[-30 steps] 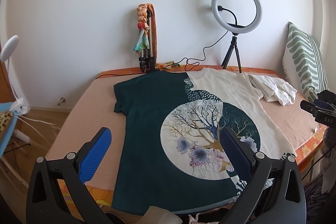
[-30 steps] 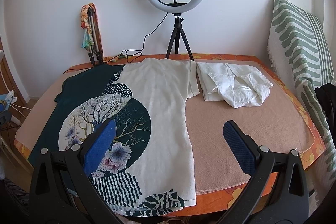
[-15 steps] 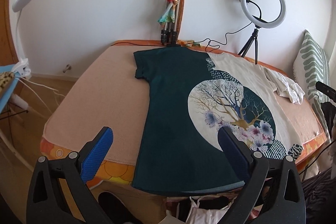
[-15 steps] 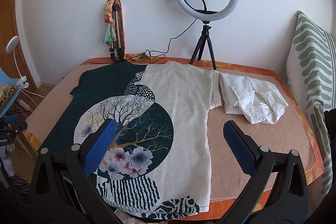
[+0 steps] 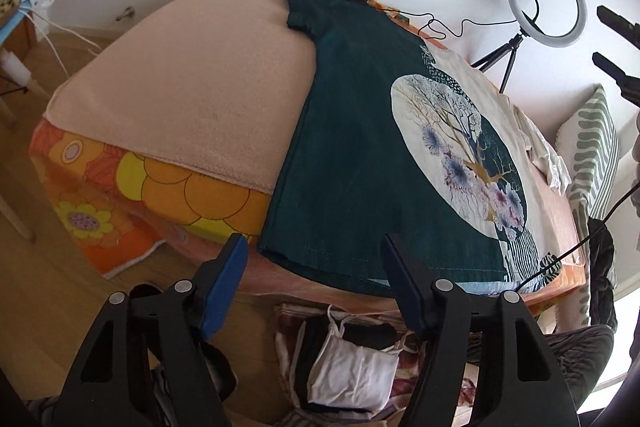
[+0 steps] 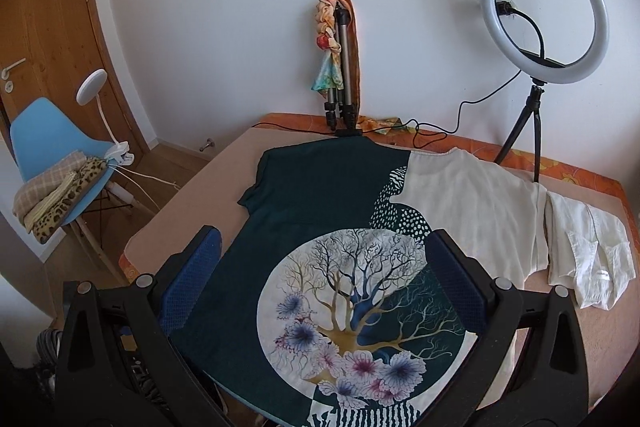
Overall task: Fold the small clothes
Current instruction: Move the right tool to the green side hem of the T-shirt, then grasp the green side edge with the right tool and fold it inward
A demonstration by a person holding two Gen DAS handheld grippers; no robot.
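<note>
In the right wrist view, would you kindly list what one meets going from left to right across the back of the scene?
Blue chair → folded tripod → ring light → folded white shirt.

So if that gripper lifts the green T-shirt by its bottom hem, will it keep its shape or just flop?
Probably flop: the T-shirt lies thin and flat, and its hem already droops over the bed edge. It looks light, so it should lift easily. Pinched at one corner between the open left gripper, the rest would likely sag and drag.
</note>
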